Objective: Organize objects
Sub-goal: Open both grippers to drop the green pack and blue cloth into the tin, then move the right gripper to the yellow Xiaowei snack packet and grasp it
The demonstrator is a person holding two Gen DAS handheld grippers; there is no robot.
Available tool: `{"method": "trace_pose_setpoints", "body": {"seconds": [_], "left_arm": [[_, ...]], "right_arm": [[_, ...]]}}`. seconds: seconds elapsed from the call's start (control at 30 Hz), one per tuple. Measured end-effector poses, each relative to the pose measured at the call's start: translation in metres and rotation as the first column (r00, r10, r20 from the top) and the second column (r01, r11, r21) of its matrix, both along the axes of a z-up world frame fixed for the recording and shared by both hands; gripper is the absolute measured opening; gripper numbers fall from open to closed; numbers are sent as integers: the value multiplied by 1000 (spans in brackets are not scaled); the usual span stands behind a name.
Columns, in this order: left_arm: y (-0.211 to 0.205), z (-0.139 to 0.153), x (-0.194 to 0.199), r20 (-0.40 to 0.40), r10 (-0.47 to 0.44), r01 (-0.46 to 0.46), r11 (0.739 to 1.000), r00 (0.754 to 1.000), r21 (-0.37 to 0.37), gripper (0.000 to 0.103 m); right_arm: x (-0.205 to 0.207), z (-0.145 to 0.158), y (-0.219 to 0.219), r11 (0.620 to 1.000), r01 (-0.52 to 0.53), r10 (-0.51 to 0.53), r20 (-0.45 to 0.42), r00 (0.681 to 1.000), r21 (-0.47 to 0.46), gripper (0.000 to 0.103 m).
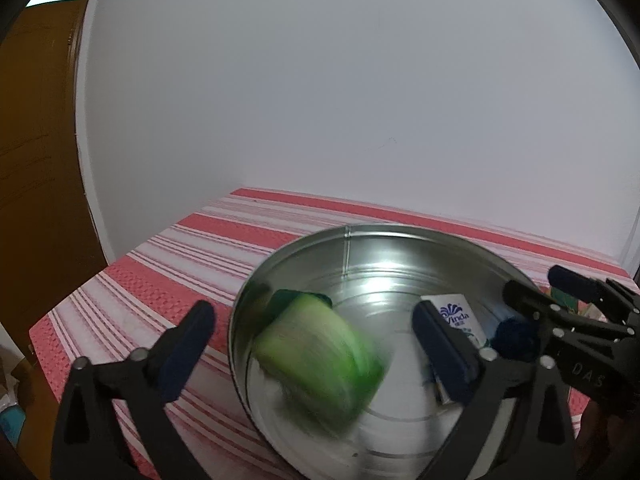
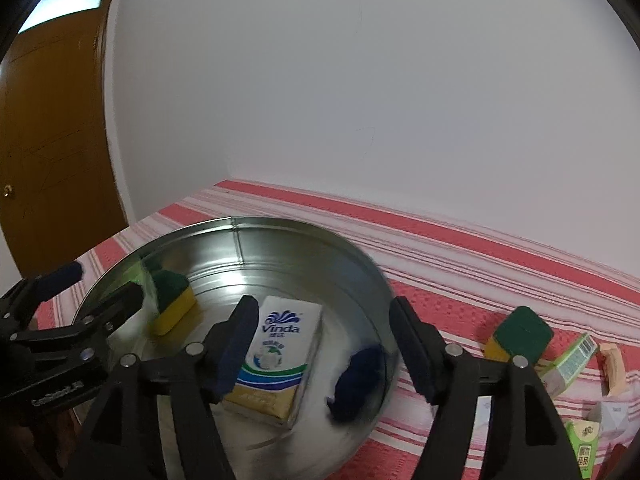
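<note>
Inside the metal basin (image 2: 304, 240) lie a tissue pack (image 2: 276, 356), sponge (image 2: 172, 300) (green-topped) and blue lump (image 2: 356, 380); both tools spread.

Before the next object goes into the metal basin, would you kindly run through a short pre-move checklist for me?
1. Left gripper open and empty: ok; its fingers stand wide apart above the metal basin.
2. Right gripper open and empty: ok.
3. Green object settled in the basin: cannot tell; it is motion-blurred.
4. Dark blue object at rest: cannot tell; also blurred.
5. Vinda tissue pack lying flat inside the basin: ok.
6. Next items within view: ok; a second sponge and small cartons lie on the striped cloth outside the basin.
</note>
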State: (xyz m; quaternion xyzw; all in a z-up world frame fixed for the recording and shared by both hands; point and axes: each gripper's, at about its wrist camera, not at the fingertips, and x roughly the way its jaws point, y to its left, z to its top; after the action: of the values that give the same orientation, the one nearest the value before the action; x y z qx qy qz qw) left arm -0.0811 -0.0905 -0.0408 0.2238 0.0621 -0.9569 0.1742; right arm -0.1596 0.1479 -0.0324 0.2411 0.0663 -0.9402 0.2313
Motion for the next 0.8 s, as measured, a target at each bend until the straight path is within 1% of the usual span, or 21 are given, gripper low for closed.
{"method": "trace_pose_setpoints", "body": {"seconds": [0.23, 0.47, 0.63, 0.8], "left_arm": [[4, 1, -4, -1, -7, 7, 1000, 1000, -1, 103], [16, 7, 2, -11, -9, 9, 1000, 1000, 7, 103], [26, 9, 4, -19, -37, 37, 999, 999, 9, 103], [40, 12, 5, -31, -75, 76, 997, 997, 21, 103]], "right_arm": [[0, 2, 15, 999, 40, -40, 9, 999, -32, 71], [1, 2, 19, 997, 64, -63, 5, 998, -53, 72], [8, 1, 31, 993, 92, -91, 6, 996, -69, 72], [22, -1, 59, 983, 160, -159, 24, 987, -84, 72]]}}
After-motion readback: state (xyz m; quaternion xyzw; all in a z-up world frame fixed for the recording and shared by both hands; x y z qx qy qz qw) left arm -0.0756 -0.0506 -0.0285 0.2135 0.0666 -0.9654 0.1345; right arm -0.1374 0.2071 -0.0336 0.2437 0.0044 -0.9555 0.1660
